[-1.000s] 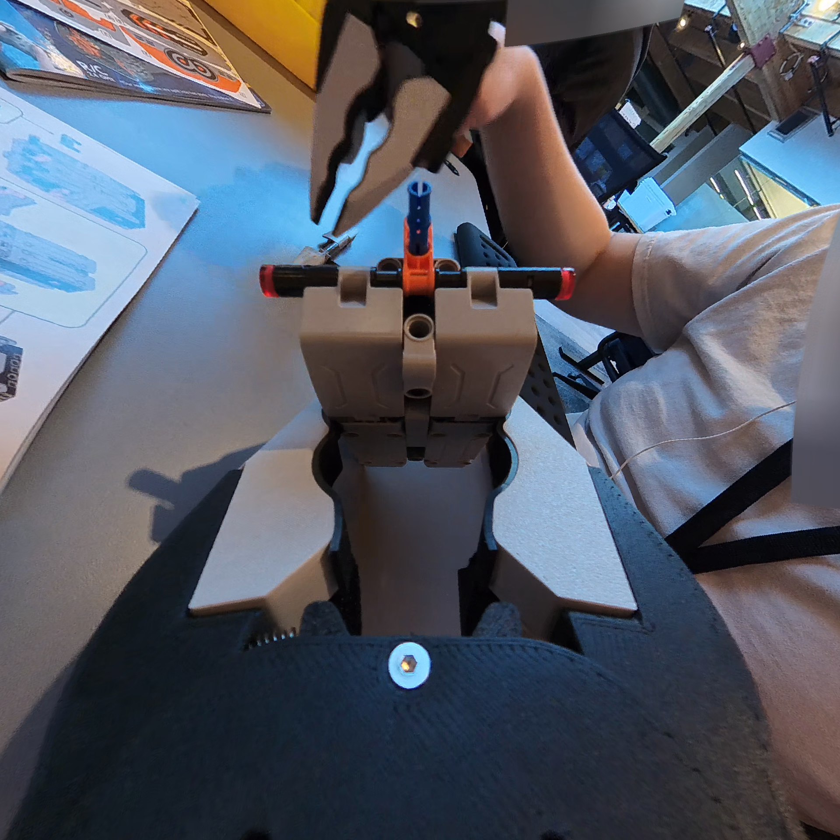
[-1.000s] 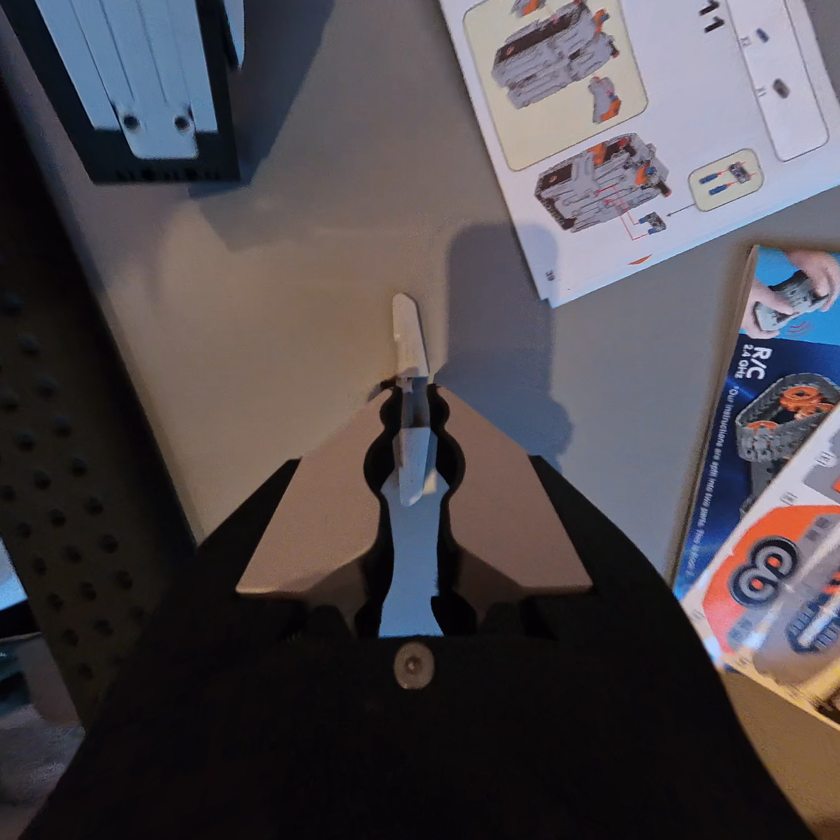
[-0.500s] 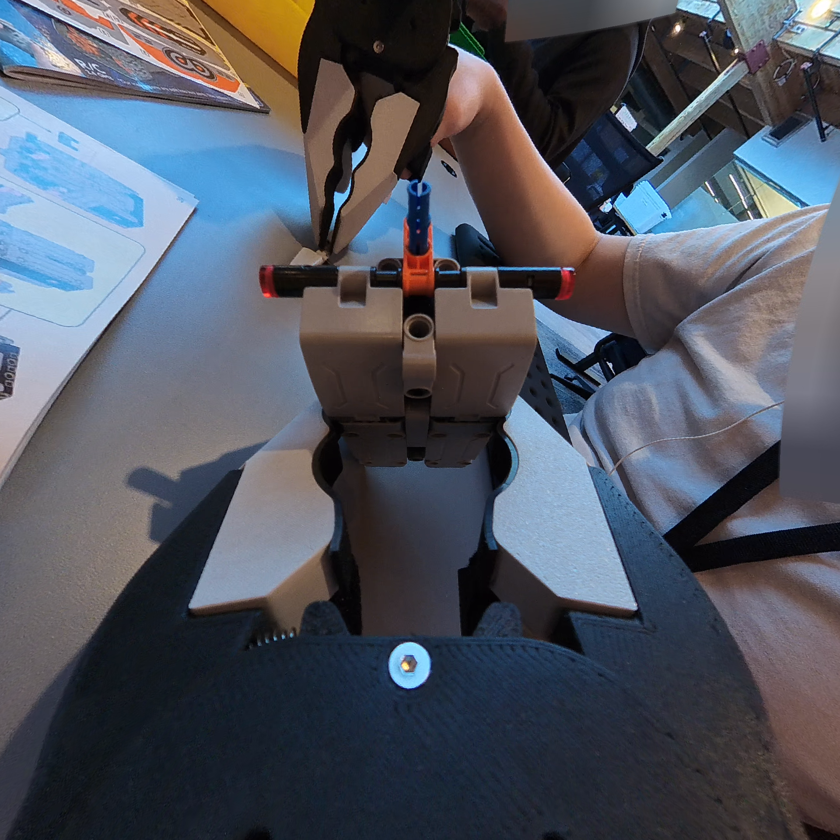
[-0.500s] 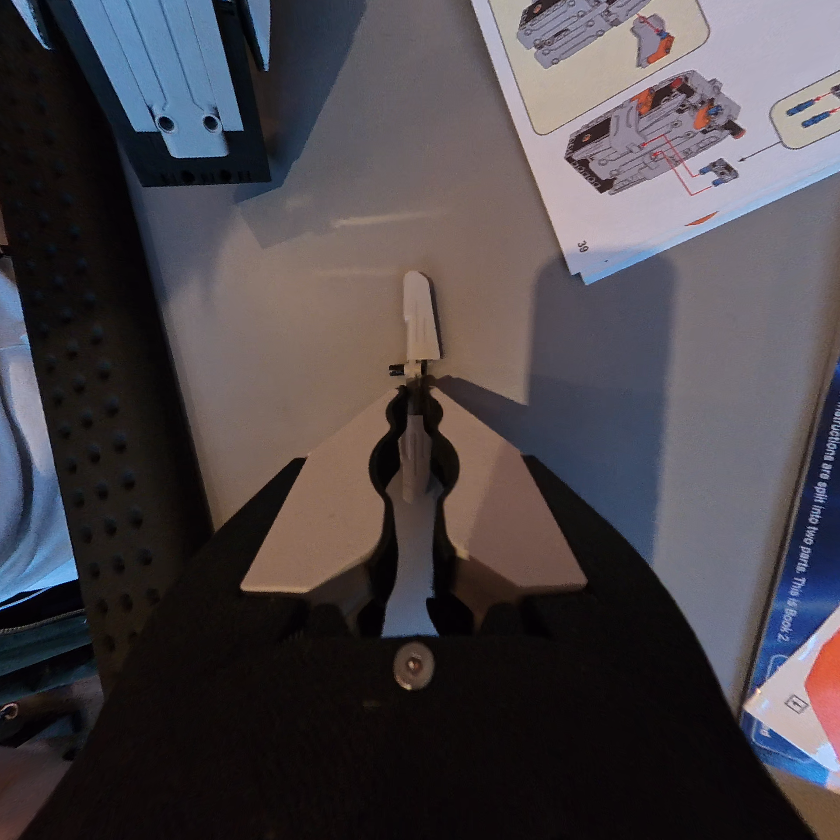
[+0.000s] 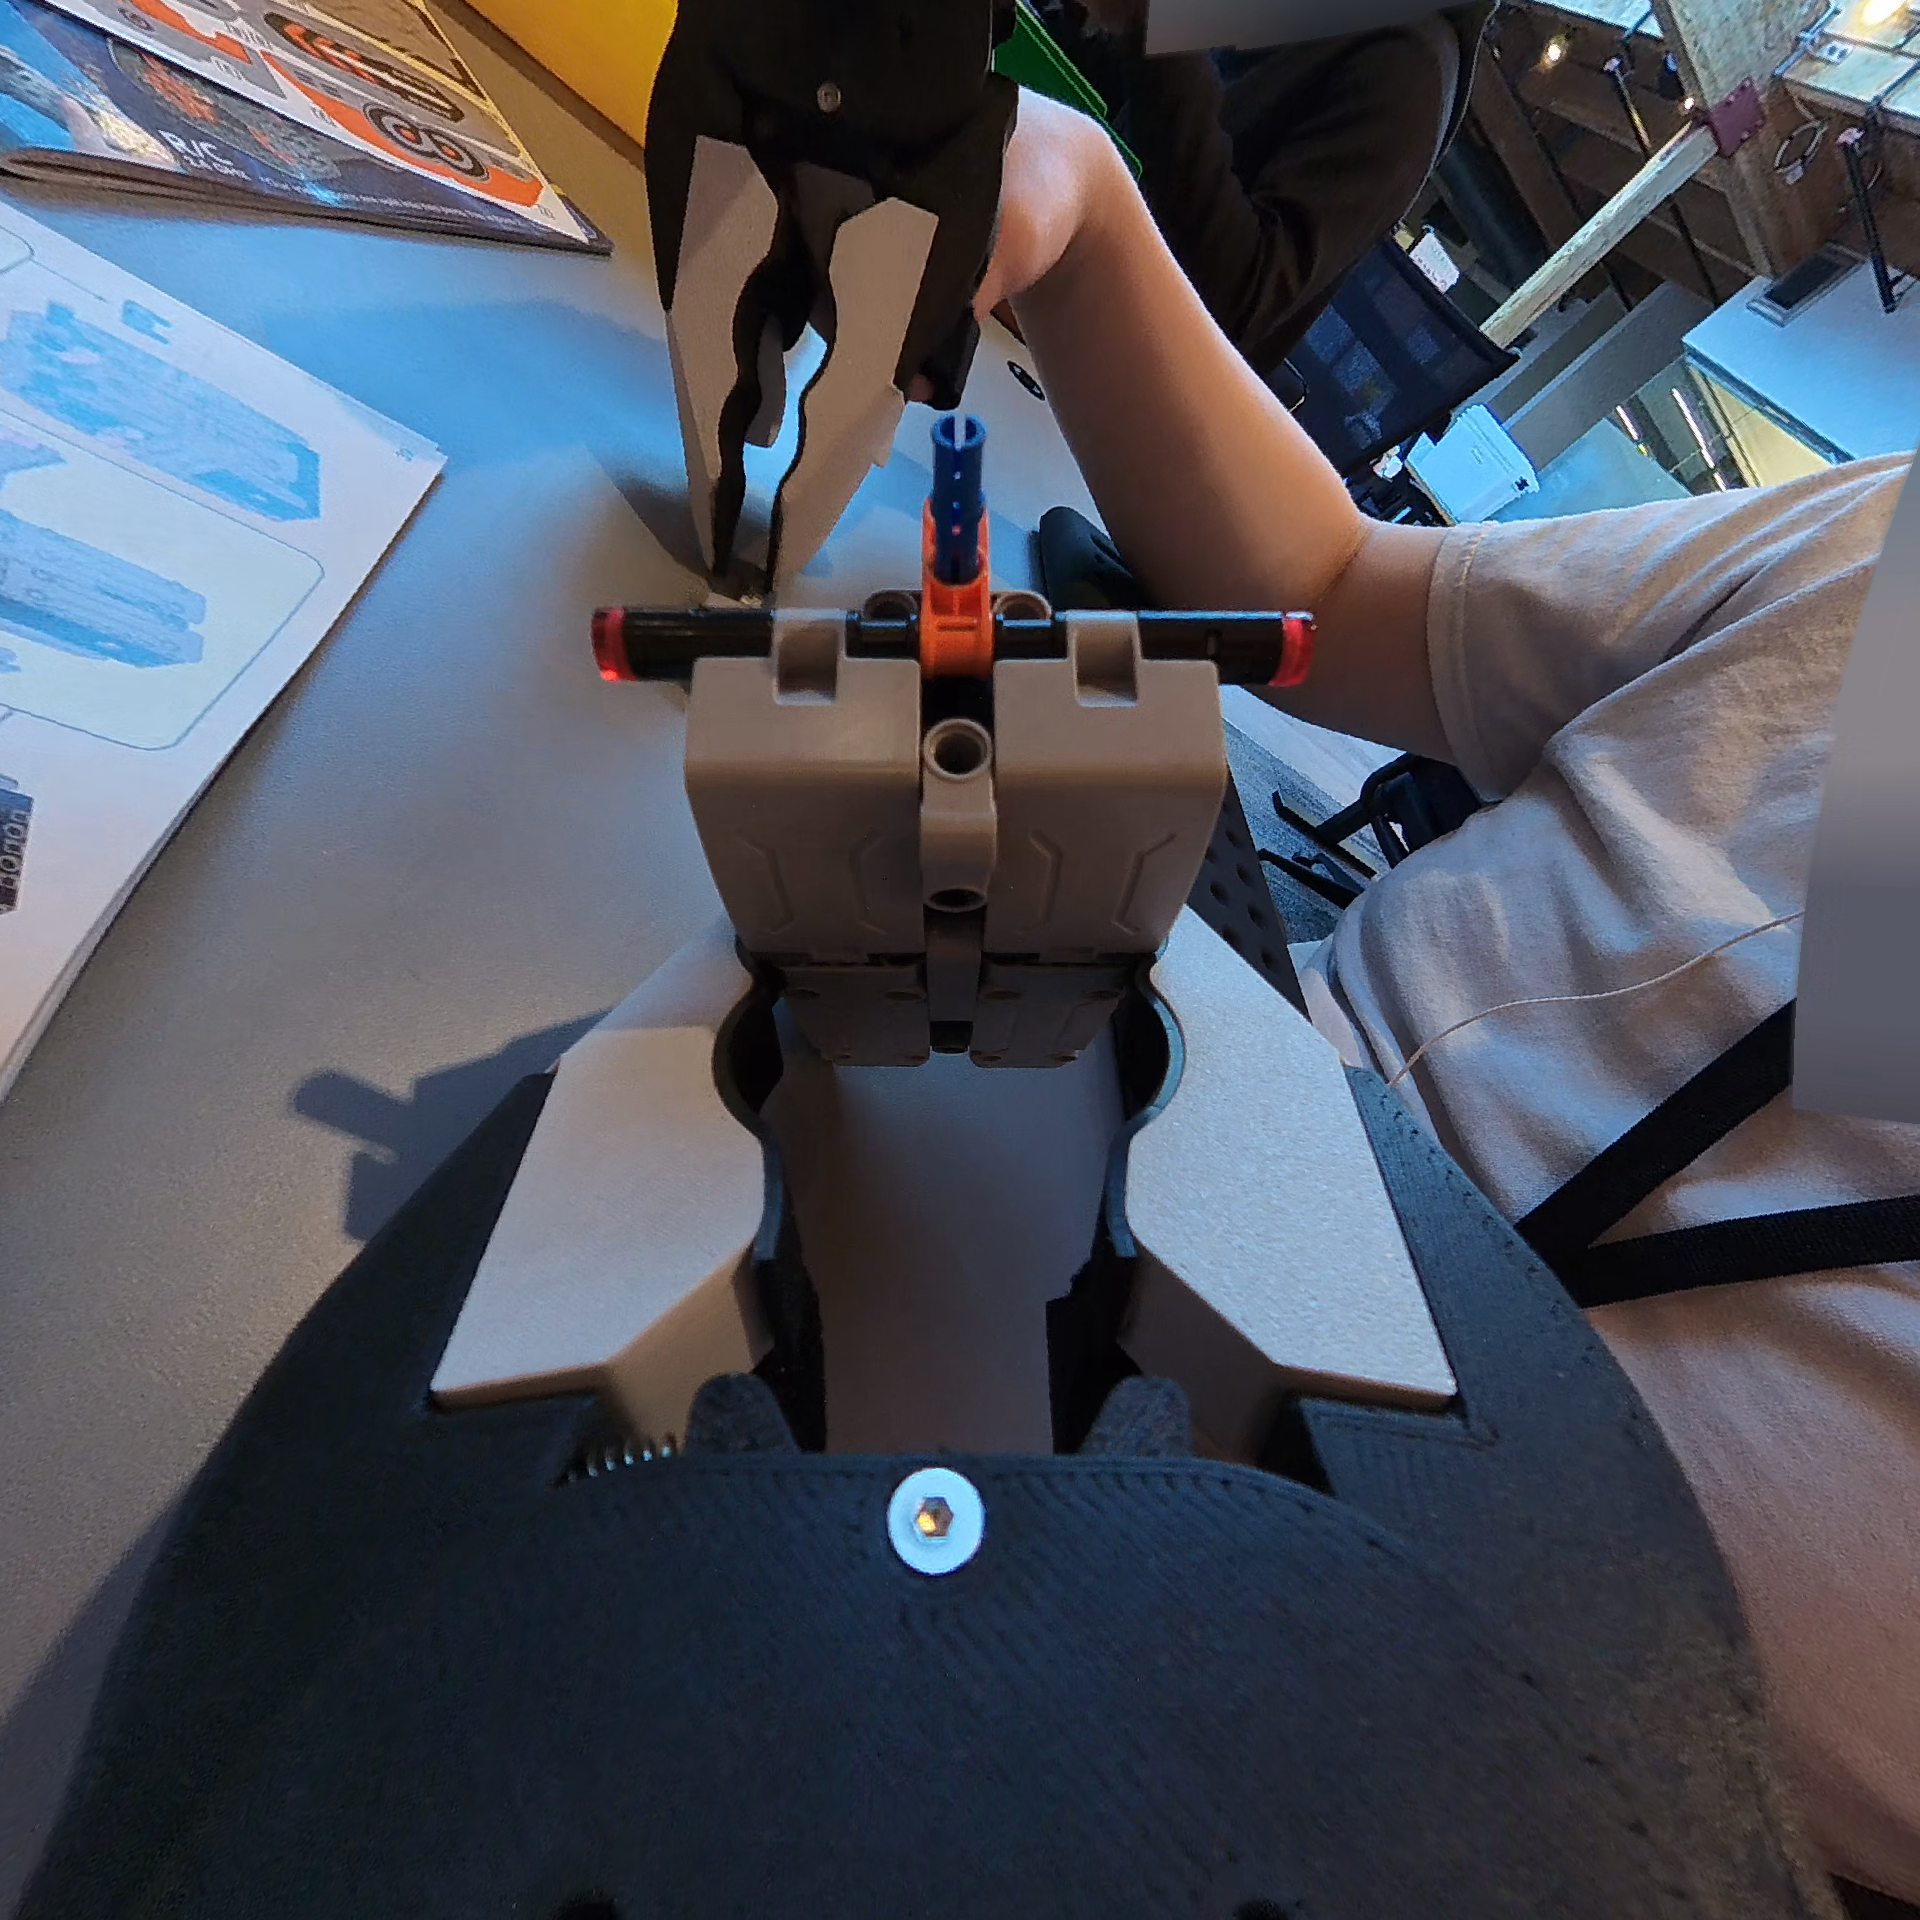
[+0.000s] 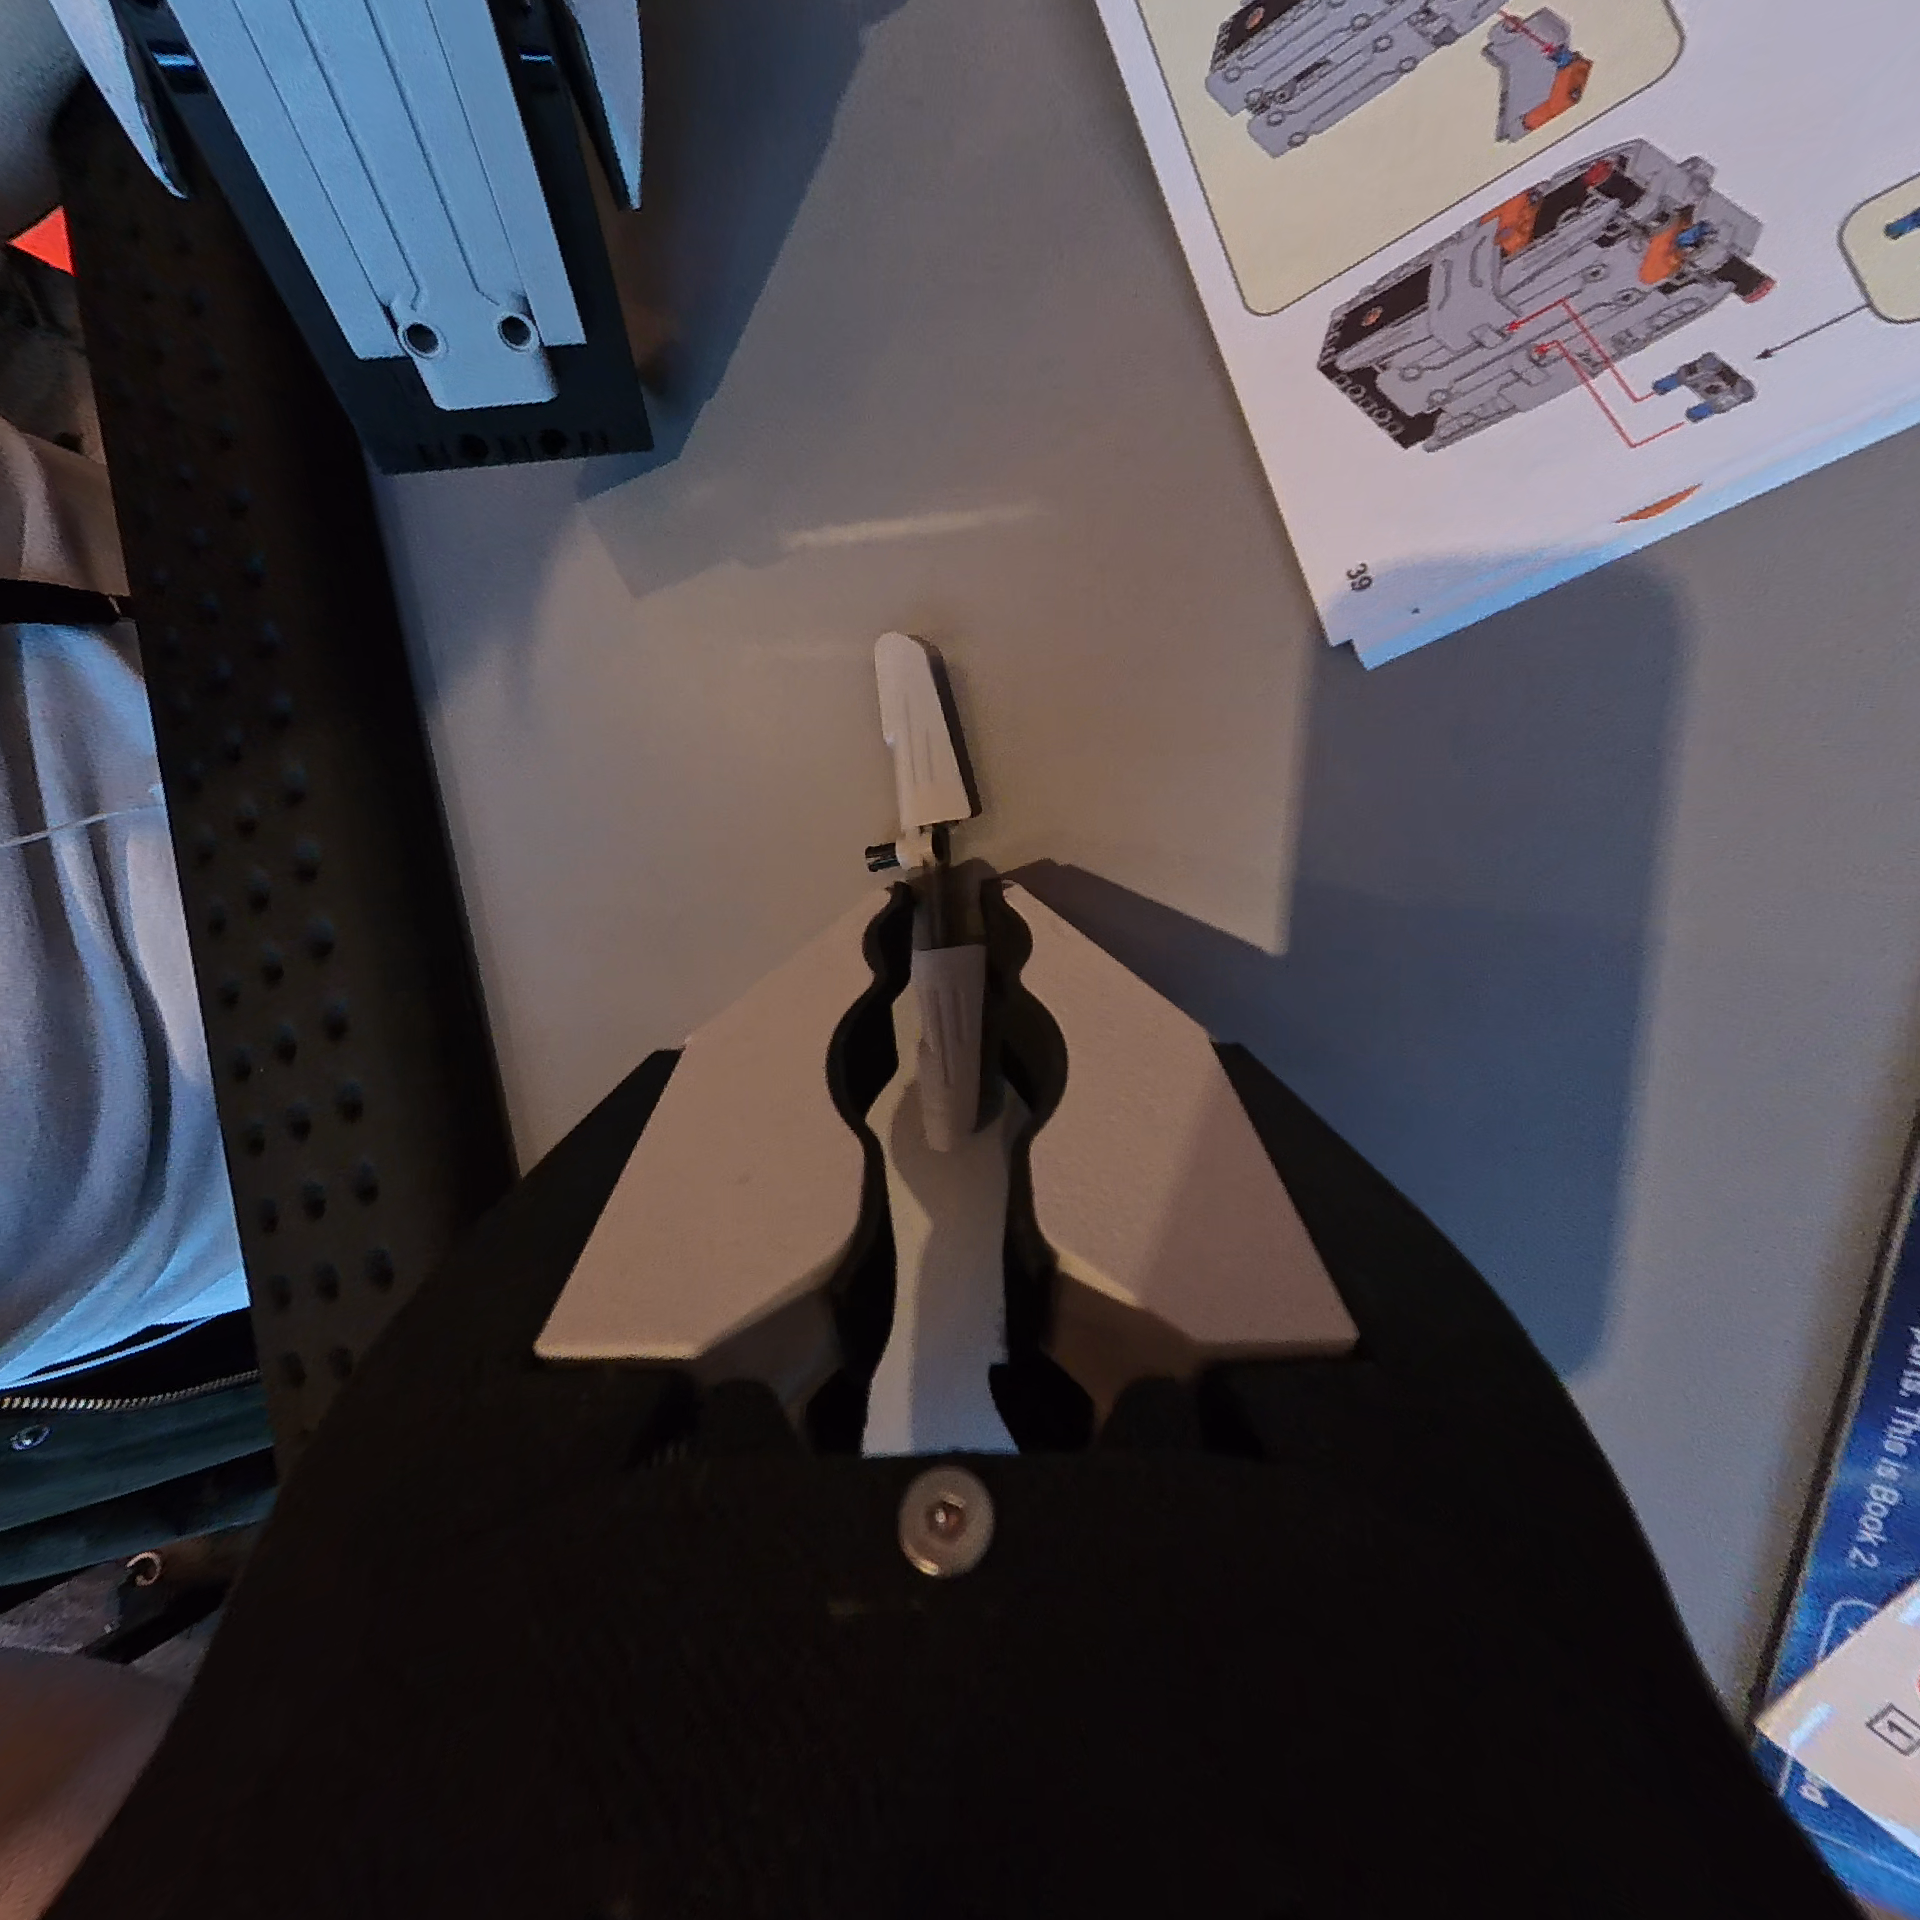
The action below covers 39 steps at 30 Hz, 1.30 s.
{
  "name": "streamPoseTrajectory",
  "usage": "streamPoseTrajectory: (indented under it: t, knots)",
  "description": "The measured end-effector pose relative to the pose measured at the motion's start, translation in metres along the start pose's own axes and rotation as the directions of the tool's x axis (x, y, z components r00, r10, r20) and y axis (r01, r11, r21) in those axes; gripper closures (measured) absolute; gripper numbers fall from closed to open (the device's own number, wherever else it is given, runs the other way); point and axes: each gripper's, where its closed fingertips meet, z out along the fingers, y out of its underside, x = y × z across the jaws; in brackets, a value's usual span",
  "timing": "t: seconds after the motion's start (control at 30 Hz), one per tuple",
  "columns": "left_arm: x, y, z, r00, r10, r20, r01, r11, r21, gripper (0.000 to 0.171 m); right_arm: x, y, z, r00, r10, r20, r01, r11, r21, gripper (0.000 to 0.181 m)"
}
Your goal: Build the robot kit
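My left gripper [image 5: 940,997] is shut on a grey brick assembly [image 5: 810,810] and holds it above the table. A black axle with red ends [image 5: 686,629] crosses the assembly's far end, with an orange connector and a blue pin [image 5: 956,468] standing on it. The assembly also shows in the right wrist view [image 6: 416,260]. My right gripper [image 6: 943,894] is shut on a slim light grey piece [image 6: 914,727] with a small black pin at its middle. It points down with the piece at the table surface. In the left wrist view the right gripper [image 5: 743,582] is just beyond the axle's left end.
An open instruction sheet [image 5: 156,520] [image 6: 1558,260] lies on the grey table [image 5: 364,883]. A printed booklet [image 5: 312,104] [image 6: 1849,1558] lies farther off. A black perforated strip [image 6: 260,831] runs along the table edge. A person's arm [image 5: 1195,468] and torso are at the right. Across from one pair of fingers to the other is roughly 15 centimetres.
My right gripper has come down to the table with the light grey piece in it, ending by the axle's left end. The left gripper and its assembly have not moved.
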Motion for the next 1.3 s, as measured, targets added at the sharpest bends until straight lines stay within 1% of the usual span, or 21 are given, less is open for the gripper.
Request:
streamPoseTrajectory:
  t: [0.13,0.23,0.3,0.4,0.47,0.53,0.7,0.8,1.0,1.07,1.13,1.2,1.27,1.3]
  knots:
    - [0.000,0.000,0.000,1.000,-0.002,-0.003,0.002,1.000,0.001,0.107,0.000,-0.004,-0.001,1.000,-0.002,0.002,0.002,1.000,0.013,0.169]
    - [0.000,0.000,0.000,1.000,-0.004,-0.007,0.005,1.000,0.002,0.107,-0.002,-0.010,-0.004,0.999,-0.013,0.034,0.013,1.000,0.018,0.169]
    - [0.000,0.000,0.000,1.000,-0.008,-0.008,0.008,1.000,0.002,0.107,-0.004,-0.012,-0.004,0.998,-0.028,0.060,0.028,1.000,-0.007,0.170]
    - [0.000,0.000,0.001,1.000,-0.005,-0.007,0.005,1.000,0.001,0.107,-0.004,-0.015,-0.002,0.997,-0.034,0.064,0.038,0.998,-0.052,0.168]
    - [0.001,0.000,0.001,1.000,-0.004,-0.006,0.004,1.000,0.002,0.107,-0.003,-0.016,0.002,0.997,-0.051,0.049,0.054,0.996,-0.070,0.161]
    - [0.000,0.000,0.000,1.000,-0.007,-0.008,0.007,1.000,0.002,0.107,-0.002,-0.017,0.005,0.997,-0.070,0.037,0.072,0.995,-0.068,0.159]
    - [0.000,0.000,0.000,1.000,-0.010,-0.012,0.010,1.000,0.003,0.107,-0.003,-0.016,0.012,0.992,-0.127,0.014,0.128,0.989,-0.068,0.161]
    - [0.000,0.000,0.000,1.000,-0.011,-0.012,0.011,1.000,0.003,0.107,-0.005,-0.012,0.012,0.987,-0.163,0.008,0.163,0.981,-0.104,0.165]
    - [0.000,0.000,0.000,1.000,-0.009,-0.010,0.009,1.000,0.002,0.107,-0.006,-0.012,0.013,0.965,-0.252,-0.074,0.239,0.960,-0.149,0.169]
    - [0.000,0.000,0.000,1.000,-0.008,-0.009,0.008,1.000,0.002,0.107,-0.003,-0.013,0.011,0.950,-0.280,-0.137,0.258,0.952,-0.162,0.169]
    - [0.000,0.000,0.000,1.000,-0.008,-0.008,0.008,1.000,0.002,0.107,0.003,-0.014,0.007,0.915,-0.328,-0.234,0.289,0.939,-0.186,0.169]
    - [0.000,0.000,0.000,1.000,-0.009,-0.010,0.009,1.000,0.000,0.107,0.009,-0.017,0.002,0.843,-0.408,-0.352,0.347,0.911,-0.224,0.169]
    - [0.001,0.000,0.001,1.000,-0.010,-0.013,0.010,1.000,0.000,0.107,0.018,-0.022,-0.008,0.700,-0.505,-0.504,0.416,0.863,-0.286,0.169]
    - [0.001,0.001,0.001,1.000,-0.011,-0.013,0.011,1.000,-0.001,0.107,0.018,-0.024,-0.011,0.624,-0.550,-0.555,0.453,0.833,-0.317,0.169]
